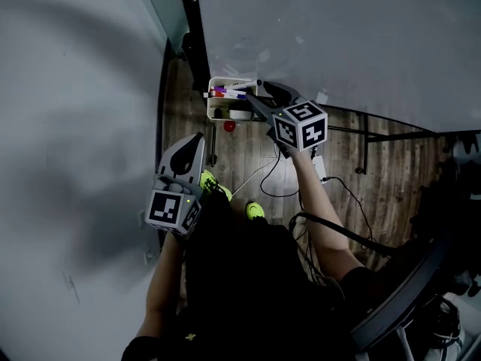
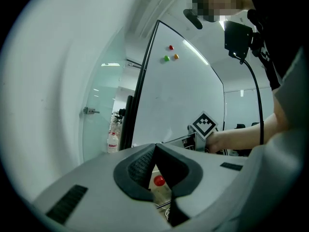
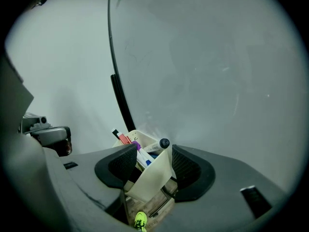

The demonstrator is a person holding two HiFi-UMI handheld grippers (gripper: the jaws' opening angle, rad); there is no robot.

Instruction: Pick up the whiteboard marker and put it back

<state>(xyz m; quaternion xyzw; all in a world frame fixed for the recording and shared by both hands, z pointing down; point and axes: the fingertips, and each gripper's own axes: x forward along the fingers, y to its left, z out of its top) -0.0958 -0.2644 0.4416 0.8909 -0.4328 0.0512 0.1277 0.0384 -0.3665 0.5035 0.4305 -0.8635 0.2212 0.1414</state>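
Observation:
A cream marker holder (image 3: pixel 150 179) hangs at the foot of the whiteboard (image 3: pixel 203 71) and holds several markers. On top of them lies a white whiteboard marker (image 3: pixel 153 146) with a black cap, slanting over the rim. My right gripper (image 3: pixel 149 153) stands open around the holder's near corner, its pads clear of the marker. In the head view the right gripper (image 1: pixel 260 95) reaches to the holder (image 1: pixel 213 105), where the marker (image 1: pixel 239 86) lies. My left gripper (image 1: pixel 198 138) hangs lower left, shut and empty. In the left gripper view, the left gripper (image 2: pixel 154 148) has its jaw tips together.
A red round object (image 1: pixel 229 126) sits below the holder, also visible between the left jaws (image 2: pixel 159 181). Cables (image 1: pixel 272 179) trail over the wooden floor. Coloured magnets (image 2: pixel 170 48) stick high on the whiteboard. A glass wall (image 1: pixel 75 126) is at left, a chair (image 1: pixel 406 299) bottom right.

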